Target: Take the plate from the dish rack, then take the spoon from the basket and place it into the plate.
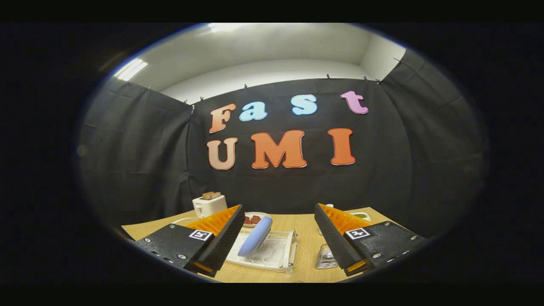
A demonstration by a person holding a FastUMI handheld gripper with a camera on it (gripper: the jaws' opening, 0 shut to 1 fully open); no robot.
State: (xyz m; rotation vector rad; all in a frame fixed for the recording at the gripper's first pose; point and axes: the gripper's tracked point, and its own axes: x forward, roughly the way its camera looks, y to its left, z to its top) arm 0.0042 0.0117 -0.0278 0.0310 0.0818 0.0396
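Observation:
A pale blue plate (256, 236) stands on edge in a white dish rack (278, 255) on the wooden table. It sits between my fingers, close to the left one. My gripper (279, 208) is open, held above the near side of the table, and nothing is between its fingers. A silvery mesh basket (325, 257) stands beside the rack, partly hidden behind the right finger. I cannot make out a spoon in it.
A white toaster (208, 205) with bread in its slots stands at the far left of the table (304, 238). A small dish with red pieces (254, 219) lies beyond the rack. A white dish with something green (361, 215) sits at the far right.

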